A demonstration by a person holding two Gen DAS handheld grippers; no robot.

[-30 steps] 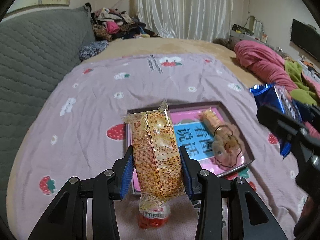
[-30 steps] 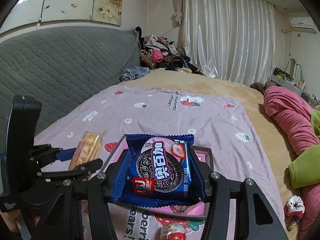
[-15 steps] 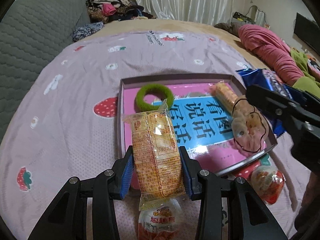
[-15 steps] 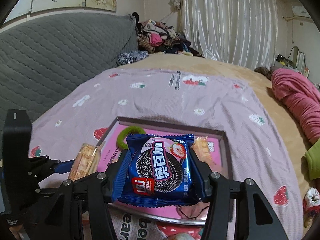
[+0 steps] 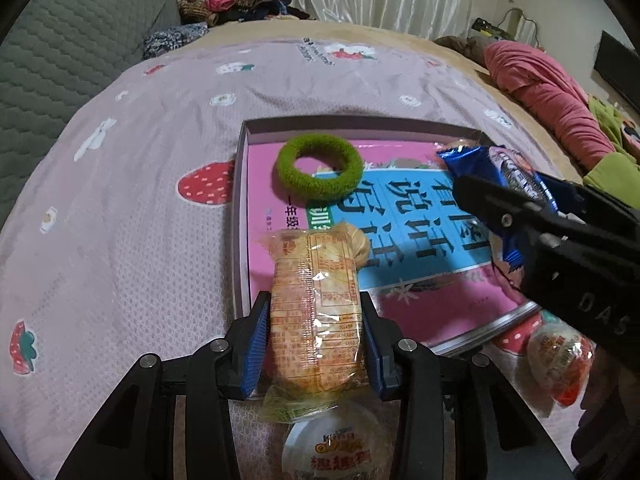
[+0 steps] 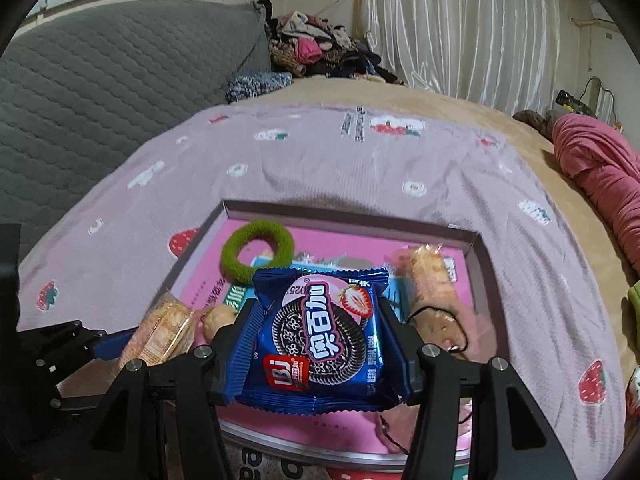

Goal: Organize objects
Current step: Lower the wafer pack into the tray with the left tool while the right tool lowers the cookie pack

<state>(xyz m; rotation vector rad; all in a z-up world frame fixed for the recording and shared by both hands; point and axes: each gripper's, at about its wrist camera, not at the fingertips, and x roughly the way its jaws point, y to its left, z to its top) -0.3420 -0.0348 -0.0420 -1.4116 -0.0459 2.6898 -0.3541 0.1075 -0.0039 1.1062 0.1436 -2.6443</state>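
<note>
Grey quilted headboard (image 6: pixel 100 80) far left, clothes pile (image 6: pixel 316 50) at bed's far edge, white curtain (image 6: pixel 460 24) behind. Left gripper (image 5: pixel 316 344) pinching cracker pack (image 5: pixel 316 304) over tray (image 5: pixel 240 216) near-left corner; green hair tie (image 5: pixel 318 168) inside. Right gripper (image 6: pixel 320 344) clamped on blue cookie pack (image 6: pixel 320 336) above tray's near edge. Purple strawberry sheet (image 5: pixel 120 208) underneath.

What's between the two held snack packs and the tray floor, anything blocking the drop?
Nothing visible under the cracker pack in the left tongs; pink tray floor there looks bare. The cookie pack in the right tongs hides what lies beneath it; a green hair tie lies beyond.
</note>
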